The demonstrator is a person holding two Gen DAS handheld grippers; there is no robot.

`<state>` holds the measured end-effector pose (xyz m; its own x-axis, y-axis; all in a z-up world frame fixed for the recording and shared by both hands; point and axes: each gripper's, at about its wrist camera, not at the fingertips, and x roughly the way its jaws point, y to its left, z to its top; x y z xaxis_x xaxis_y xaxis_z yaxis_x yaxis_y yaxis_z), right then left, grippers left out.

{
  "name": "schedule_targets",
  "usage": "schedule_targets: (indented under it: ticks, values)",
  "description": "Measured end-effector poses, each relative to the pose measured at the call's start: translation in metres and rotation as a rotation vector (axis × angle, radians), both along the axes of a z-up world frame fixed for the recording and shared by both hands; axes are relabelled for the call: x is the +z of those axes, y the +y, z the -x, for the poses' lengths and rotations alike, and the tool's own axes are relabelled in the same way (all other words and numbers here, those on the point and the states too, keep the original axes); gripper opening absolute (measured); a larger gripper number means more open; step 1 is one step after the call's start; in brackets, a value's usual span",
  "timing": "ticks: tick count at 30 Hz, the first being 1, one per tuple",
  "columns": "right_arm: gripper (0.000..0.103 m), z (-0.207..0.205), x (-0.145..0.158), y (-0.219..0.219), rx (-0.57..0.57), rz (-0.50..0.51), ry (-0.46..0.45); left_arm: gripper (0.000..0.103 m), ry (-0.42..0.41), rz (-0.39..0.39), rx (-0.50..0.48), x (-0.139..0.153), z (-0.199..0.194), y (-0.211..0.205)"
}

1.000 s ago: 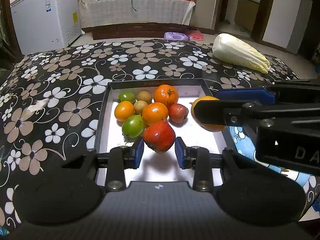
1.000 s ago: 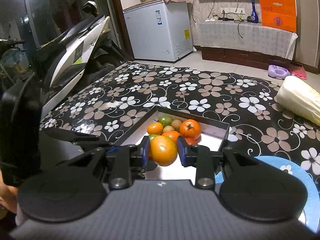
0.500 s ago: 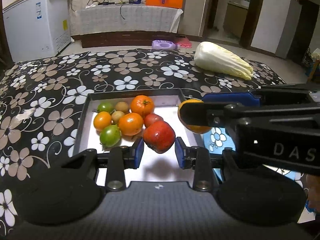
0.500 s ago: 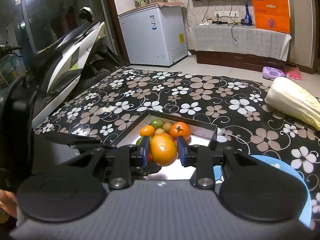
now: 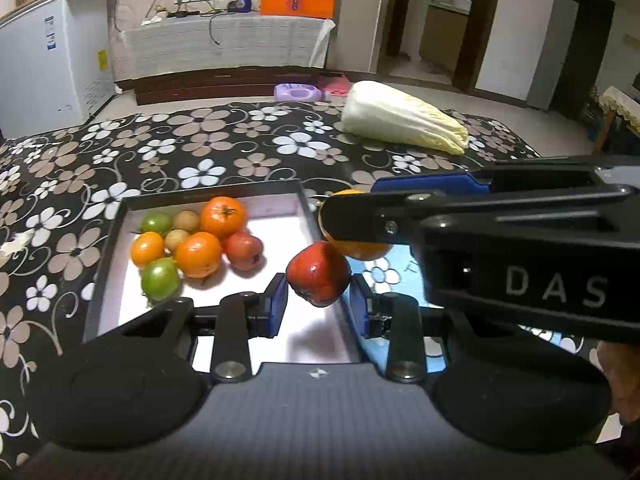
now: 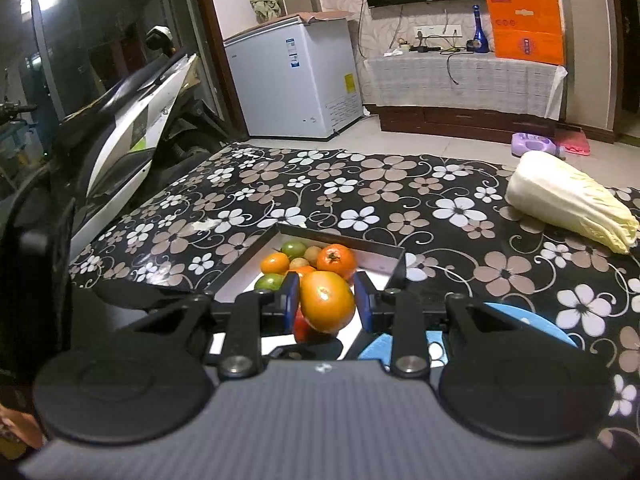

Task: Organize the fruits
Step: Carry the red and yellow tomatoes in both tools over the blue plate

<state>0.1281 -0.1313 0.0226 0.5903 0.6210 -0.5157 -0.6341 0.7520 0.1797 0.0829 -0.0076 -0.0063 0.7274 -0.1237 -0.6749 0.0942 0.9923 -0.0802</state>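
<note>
My left gripper is shut on a red fruit, held in the air over the right edge of the white tray. My right gripper is shut on an orange tomato; in the left wrist view it reaches in from the right with that orange tomato above the blue plate. Several orange, green and tan fruits lie in the tray's far left part. The tray and the blue plate also show in the right wrist view.
A napa cabbage lies on the flowered tablecloth behind the tray at the right. Off the table stand a white chest freezer and a parked scooter at the left.
Both grippers have carried their fruits to the right, away from the fruit pile; the tray has slid left in the left wrist view and the blue plate has come under the grippers.
</note>
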Motion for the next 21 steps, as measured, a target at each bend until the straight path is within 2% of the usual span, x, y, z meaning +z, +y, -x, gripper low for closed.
schedule_targets:
  ticks: [21]
  values:
    - [0.033, 0.0, -0.005, -0.039, -0.058, 0.011, 0.021, 0.039, 0.019, -0.014, -0.081, -0.012, -0.003, -0.04]
